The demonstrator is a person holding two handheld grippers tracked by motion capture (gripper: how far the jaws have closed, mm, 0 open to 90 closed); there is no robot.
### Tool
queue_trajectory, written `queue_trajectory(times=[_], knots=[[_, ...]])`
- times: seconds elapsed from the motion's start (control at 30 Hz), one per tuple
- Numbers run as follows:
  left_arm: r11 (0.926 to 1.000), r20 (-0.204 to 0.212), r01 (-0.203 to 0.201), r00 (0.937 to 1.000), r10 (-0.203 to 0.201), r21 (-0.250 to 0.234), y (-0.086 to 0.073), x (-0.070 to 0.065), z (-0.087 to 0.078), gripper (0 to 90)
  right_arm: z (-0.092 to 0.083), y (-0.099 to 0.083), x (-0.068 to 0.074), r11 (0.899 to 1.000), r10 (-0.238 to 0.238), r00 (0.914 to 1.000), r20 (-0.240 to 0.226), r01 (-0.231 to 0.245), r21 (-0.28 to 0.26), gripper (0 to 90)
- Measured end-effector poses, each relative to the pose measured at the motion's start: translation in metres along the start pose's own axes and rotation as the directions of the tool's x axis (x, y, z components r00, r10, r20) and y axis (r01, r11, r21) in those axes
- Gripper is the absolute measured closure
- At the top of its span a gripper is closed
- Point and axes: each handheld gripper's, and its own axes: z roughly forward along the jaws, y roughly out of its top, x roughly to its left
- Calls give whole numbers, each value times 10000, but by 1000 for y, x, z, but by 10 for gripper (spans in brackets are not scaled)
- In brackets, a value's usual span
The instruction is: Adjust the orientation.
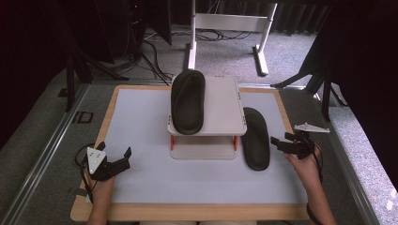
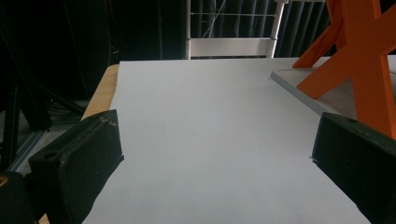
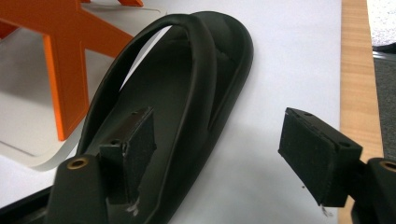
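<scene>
One black slipper [image 1: 188, 100] lies on the top shelf of a small white rack [image 1: 220, 108] with orange legs [image 2: 359, 56]. A second black slipper [image 1: 255, 138] lies on the white mat to the rack's right, and fills the middle of the right gripper view [image 3: 187, 93]. My right gripper [image 1: 280, 140] is open just right of this slipper, with its jaws on either side of the slipper's outer edge and strap [image 3: 205, 60], not closed on it. My left gripper [image 1: 119, 157] is open over bare mat at the front left, with nothing between its jaws [image 2: 215, 154].
The white mat [image 1: 141, 117] sits on a wooden board [image 1: 187, 212] with a raised edge. The rack's lower shelf [image 1: 202, 152] is bare. Beyond the table stand a white frame [image 1: 225, 28], cables and dark curtains on a grey carpet.
</scene>
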Motion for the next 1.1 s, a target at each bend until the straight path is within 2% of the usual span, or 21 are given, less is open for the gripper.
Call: queue_trajectory(times=[0.2,0.53,0.73,0.97,1.1], knots=[[10000,31,-24,10000,24,-28,0,0,0,11,11,18,-1,9982,-133,9999,-44,136,584,332],[9999,38,-80,10000,80,-71,0,-1,-1,11,29,40,4,9918,-391,9989,-251,419,1207,356],[10000,83,-88,9999,88,-41,0,-1,0,11,45,56,7,9817,-706,9973,-214,733,1760,416],[9999,77,-108,9999,108,-59,0,-1,0,11,61,65,7,9650,-927,9954,-236,957,2441,449],[9999,95,-96,9999,97,-52,0,-1,0,11,67,68,8,9506,-1260,9917,-239,1275,2829,484]])
